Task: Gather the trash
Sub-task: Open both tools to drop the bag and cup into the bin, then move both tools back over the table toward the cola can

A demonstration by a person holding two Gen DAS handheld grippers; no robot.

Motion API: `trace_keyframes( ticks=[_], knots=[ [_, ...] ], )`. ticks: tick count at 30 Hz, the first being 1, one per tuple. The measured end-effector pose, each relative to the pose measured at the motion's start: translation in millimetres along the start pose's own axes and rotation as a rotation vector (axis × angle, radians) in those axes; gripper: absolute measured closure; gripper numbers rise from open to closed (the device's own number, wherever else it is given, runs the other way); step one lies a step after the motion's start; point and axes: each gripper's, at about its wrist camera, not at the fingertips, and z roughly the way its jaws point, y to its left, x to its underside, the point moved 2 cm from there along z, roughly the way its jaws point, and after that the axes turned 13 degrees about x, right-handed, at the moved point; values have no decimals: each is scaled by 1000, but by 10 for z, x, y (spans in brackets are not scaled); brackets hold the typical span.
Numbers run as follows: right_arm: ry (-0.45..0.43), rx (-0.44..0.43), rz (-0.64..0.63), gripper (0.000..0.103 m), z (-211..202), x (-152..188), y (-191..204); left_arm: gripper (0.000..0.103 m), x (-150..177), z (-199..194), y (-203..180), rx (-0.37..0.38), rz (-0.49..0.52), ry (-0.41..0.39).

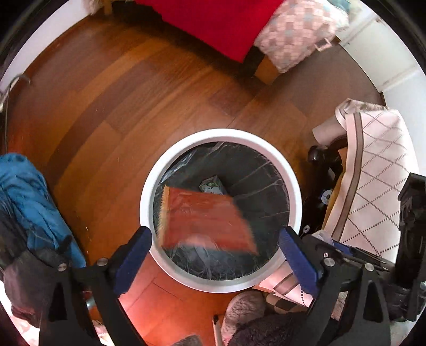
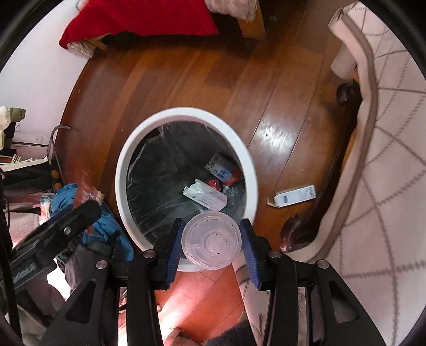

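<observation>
Falling wrapper point(image 1: 205, 221) between wide jaws, cup point(image 2: 211, 241) clamped between jaws

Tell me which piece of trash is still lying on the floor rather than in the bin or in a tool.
The white carton, on the wood floor right of the white bin. The clear cup sits clamped in the right tool; the orange wrapper hangs over the bin's mouth.

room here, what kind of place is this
Probably a bedroom at home: a bed with a red blanket and checked pillow, a wooden floor, and a lined white bin beside clothes.
</observation>
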Motion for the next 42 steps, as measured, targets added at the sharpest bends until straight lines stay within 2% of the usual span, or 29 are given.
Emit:
trace_keyframes(
  ticks=[3,5,9,11,12,20,25,42],
  knots=[
    [7,-11,5,56,70,-44,-8,5,21,-66,105,-31,-23,-13],
    [8,-27,6,30,97,-64,-5,5,47,-110,131,-67,-20,-27],
    [-1,-17,-12,19,56,-59,32,5,127,-236,142,-140,0,-55],
    [-17,4,-26,2,5,-40,56,5,169,-314,133,-164,7,-69],
    [-23,16,-33,0,-26,-28,65,5,189,-347,123,-173,11,-75],
    [-113,160,-85,0,-499,167,27,5,320,-652,-51,-212,69,-125],
    [-174,191,-100,0,-836,293,8,5,411,-881,-176,-227,94,-160],
    [-364,118,-92,0,-1993,917,-42,5,858,-1727,-715,-219,183,-279]
  ],
)
